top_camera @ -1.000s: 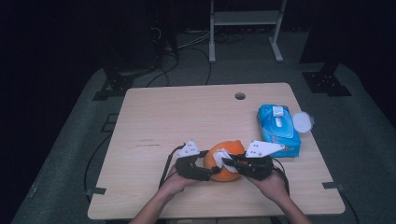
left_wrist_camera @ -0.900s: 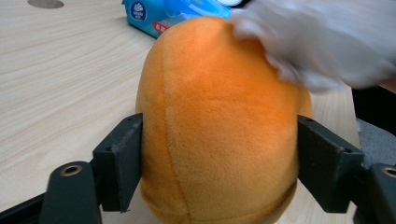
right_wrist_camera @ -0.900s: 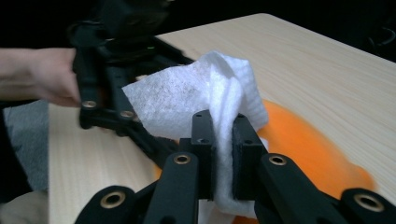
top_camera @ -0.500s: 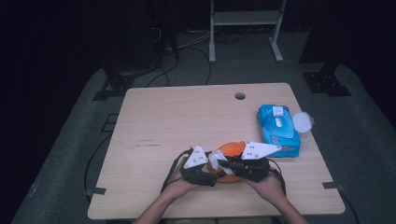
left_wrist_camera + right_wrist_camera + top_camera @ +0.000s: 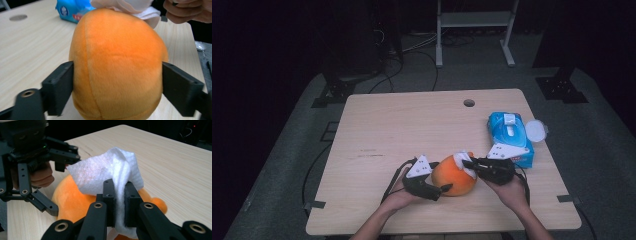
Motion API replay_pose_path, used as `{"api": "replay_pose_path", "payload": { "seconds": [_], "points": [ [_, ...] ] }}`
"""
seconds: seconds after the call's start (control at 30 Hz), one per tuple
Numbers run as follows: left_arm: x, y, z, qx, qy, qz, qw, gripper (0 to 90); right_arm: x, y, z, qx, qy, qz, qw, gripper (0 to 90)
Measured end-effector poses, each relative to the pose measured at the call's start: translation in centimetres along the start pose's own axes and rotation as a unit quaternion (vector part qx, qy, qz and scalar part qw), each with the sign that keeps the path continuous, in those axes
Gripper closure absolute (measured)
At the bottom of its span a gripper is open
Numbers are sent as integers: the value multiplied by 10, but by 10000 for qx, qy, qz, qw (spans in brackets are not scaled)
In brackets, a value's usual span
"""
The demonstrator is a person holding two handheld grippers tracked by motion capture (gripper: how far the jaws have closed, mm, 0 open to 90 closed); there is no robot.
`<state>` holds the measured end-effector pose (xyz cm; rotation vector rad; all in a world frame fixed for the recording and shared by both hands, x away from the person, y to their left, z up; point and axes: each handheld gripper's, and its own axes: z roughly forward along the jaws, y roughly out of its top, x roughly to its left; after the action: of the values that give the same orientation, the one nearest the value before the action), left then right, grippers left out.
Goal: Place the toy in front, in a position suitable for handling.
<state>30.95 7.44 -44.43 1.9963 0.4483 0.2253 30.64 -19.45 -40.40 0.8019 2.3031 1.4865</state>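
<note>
Orange plush toy sits gripped in left claw; right claw pinches white wipe; blue pack nearby.

The right gripper pinches a white, crumpled paper wipe over the orange plush toy; the left gripper stands at ten o'clock.

No wording can be made out anywhere. The blue soft plastic pack of wipes near the right edge of the surface carries a white round emblem and a red strip of print on its end face, seen best in the left gripper view, but both are too blurred and small to read. Nothing else bears any lettering or numbers.
</note>
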Motion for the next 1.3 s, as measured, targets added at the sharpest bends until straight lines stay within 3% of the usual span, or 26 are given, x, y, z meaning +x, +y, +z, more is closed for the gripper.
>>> {"api": "replay_pose_path", "payload": {
  "seconds": [0.07, 0.2, 0.3, 0.37, 0.43, 0.57, 0.7, 0.77, 0.83, 0.93, 0.97, 1.2, 1.23, 1.3],
  "points": [
    [2, 1, -3, 15, -42, -144, 9999, 121, 5, 1, 3, 17, -11, -96, 10000, 815],
    [2, 8, -10, -358, -141, -292, 9988, 110, 11, 3, 7, 26, -16, -182, 9998, 815],
    [0, 8, -7, -260, -52, -200, 9994, 139, 23, 5, 12, 9, 145, -230, 9996, 814],
    [1, 3, -8, -223, -101, -156, 9996, 195, 35, 6, 16, 12, 337, -377, 9987, 812],
    [4, 0, -10, -216, -137, -185, 9995, 221, 41, 6, 18, 67, 357, -494, 9981, 813],
    [6, -2, -11, -170, -102, -99, 9998, 249, 28, 5, 11, 7, 232, -411, 9989, 814],
    [12, -6, -14, -141, -128, -214, 9996, 251, 7, -2, 0, 29, -120, -174, 9998, 813],
    [15, -7, -15, -142, -170, -265, 9994, 250, 1, -6, -2, 84, -111, 15, 9999, 814],
    [14, -6, -14, -157, -197, -316, 9992, 208, 4, -7, 1, 99, -45, 17, 9999, 813],
    [15, -1, -15, -221, -242, -424, 9986, 120, 16, -2, 6, 59, -35, -191, 9998, 813],
    [14, 0, -15, -215, -234, -462, 9984, 123, 20, 0, 7, 26, 7, -243, 9997, 813],
    [11, 0, -16, -126, -189, -178, 9996, 242, 46, 8, 14, -49, 422, -576, 9974, 814],
    [12, -1, -16, -130, -192, -164, 9996, 254, 47, 8, 15, -9, 385, -670, 9970, 814],
    [14, -3, -18, -126, -182, -222, 9995, 271, 40, 6, 15, -28, 426, -545, 9976, 815]
  ]
}}
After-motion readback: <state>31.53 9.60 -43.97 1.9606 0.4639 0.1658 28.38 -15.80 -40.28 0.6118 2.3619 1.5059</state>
